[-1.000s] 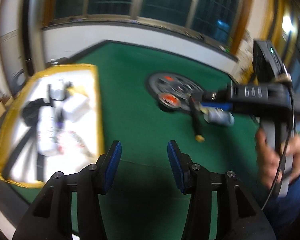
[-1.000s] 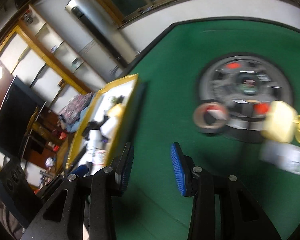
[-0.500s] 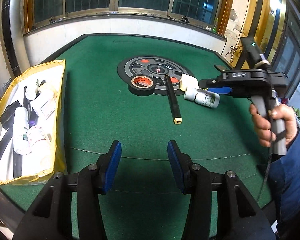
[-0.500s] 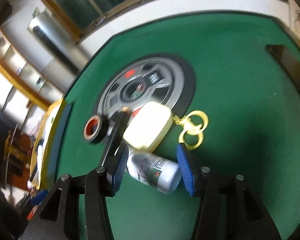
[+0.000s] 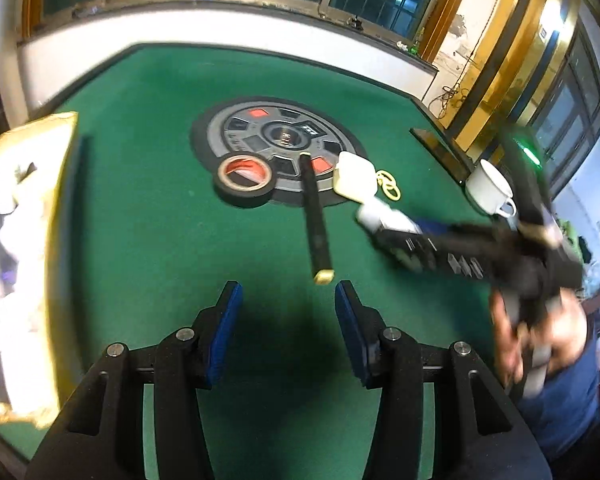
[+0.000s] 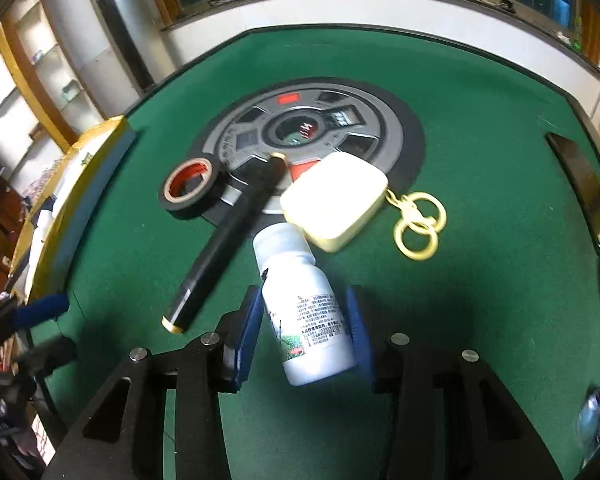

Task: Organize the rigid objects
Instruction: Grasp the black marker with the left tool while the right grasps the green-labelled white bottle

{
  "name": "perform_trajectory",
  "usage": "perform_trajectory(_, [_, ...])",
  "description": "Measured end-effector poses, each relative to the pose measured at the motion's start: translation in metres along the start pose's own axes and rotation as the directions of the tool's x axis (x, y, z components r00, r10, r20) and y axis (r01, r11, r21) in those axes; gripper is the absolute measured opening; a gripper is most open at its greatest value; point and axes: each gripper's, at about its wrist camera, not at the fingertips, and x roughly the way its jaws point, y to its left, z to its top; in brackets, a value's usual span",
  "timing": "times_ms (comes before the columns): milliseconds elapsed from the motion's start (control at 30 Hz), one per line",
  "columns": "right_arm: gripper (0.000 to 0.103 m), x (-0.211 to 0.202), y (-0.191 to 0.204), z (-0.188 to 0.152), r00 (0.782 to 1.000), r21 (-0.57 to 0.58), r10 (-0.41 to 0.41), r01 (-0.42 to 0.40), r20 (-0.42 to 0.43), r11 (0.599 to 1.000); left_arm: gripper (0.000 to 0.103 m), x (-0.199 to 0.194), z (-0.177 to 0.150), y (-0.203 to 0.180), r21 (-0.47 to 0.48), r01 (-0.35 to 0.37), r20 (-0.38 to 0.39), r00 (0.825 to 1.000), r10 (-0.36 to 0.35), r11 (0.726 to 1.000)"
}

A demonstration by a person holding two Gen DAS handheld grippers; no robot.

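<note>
Since the earlier frame, right gripper (image 6: 302, 326) has advanced; its parted jaws now straddle the white bottle (image 6: 304, 312) at lower centre, not yet clamped. Left gripper (image 5: 286, 330) hangs parted, empty. Tape roll (image 6: 190, 189), black tube (image 6: 228, 240), cream case (image 6: 334, 200) remain unsorted on the bench (image 6: 500, 160); tray (image 5: 62, 216) at left holds others.

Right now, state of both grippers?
Left gripper: open, empty.
Right gripper: open, fingers straddling the lying white plastic pill bottle, not clamped.

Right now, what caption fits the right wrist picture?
Right claw straddles a lying white bottle beside a black tube on the green table.
</note>
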Motion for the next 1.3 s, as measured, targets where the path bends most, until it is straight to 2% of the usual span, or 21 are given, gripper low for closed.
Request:
perform_trajectory(67, [0.034, -0.014, -0.014, -0.015, 0.999, 0.058, 0.035, -0.035, 0.006, 0.998, 0.046, 0.013, 0.014, -0.005, -0.004, 0.019, -0.032, 0.999, -0.019, 1.0])
perform_trajectory(133, [0.033, -0.027, -0.028, -0.031, 0.999, 0.103, 0.03, -0.032, 0.026, 0.994, 0.046, 0.025, 0.025, -0.012, 0.011, 0.026, -0.06, 0.998, -0.025, 1.0])
perform_trajectory(233, [0.033, -0.035, -0.044, -0.045, 0.999, 0.15, 0.03, -0.036, 0.044, 0.988, 0.046, 0.046, 0.041, -0.024, 0.048, 0.009, -0.101, 0.995, -0.004, 0.999])
perform_trajectory(433, [0.033, -0.036, -0.052, -0.044, 0.998, 0.143, 0.034, -0.042, 0.057, 0.989, 0.046, 0.077, 0.06, -0.033, 0.085, -0.063, -0.151, 0.986, 0.076, 0.994])
perform_trajectory(600, [0.033, -0.039, -0.055, -0.044, 0.996, 0.165, 0.068, -0.077, 0.062, 0.983, 0.046, 0.098, 0.066, -0.035, 0.087, -0.064, -0.17, 0.982, 0.078, 0.994])
perform_trajectory(633, [0.033, -0.039, -0.054, -0.043, 0.996, 0.164, 0.059, -0.069, 0.066, 0.984, 0.042, 0.098, 0.065, -0.038, 0.108, -0.072, -0.151, 0.985, 0.087, 0.992])
perform_trajectory(667, [0.033, -0.04, -0.054, -0.043, 0.996, 0.162, 0.053, -0.064, 0.068, 0.985, 0.026, 0.099, 0.064, -0.042, 0.13, -0.081, -0.144, 0.985, 0.1, 0.988])
perform_trajectory(733, [0.033, -0.042, -0.056, -0.044, 0.996, 0.17, 0.046, -0.058, 0.077, 0.984, 0.013, 0.098, 0.061, -0.047, 0.152, -0.09, -0.135, 0.985, 0.111, 0.984])
perform_trajectory(833, [0.032, -0.047, -0.057, -0.043, 0.995, 0.178, 0.041, -0.057, 0.094, 0.982, 0.013, 0.09, 0.05, -0.046, 0.144, -0.086, -0.12, 0.987, 0.103, 0.986])
perform_trajectory(1100, [0.031, -0.055, -0.055, -0.041, 0.991, 0.188, 0.057, -0.079, 0.118, 0.979, 0.013, 0.052, -0.004, -0.044, 0.155, -0.06, -0.092, 0.993, 0.075, 0.986])
perform_trajectory(1300, [0.031, -0.054, -0.049, -0.041, 0.991, 0.176, 0.066, -0.086, 0.118, 0.981, 0.013, 0.044, -0.017, -0.046, 0.176, -0.079, -0.056, 0.994, 0.09, 0.981])
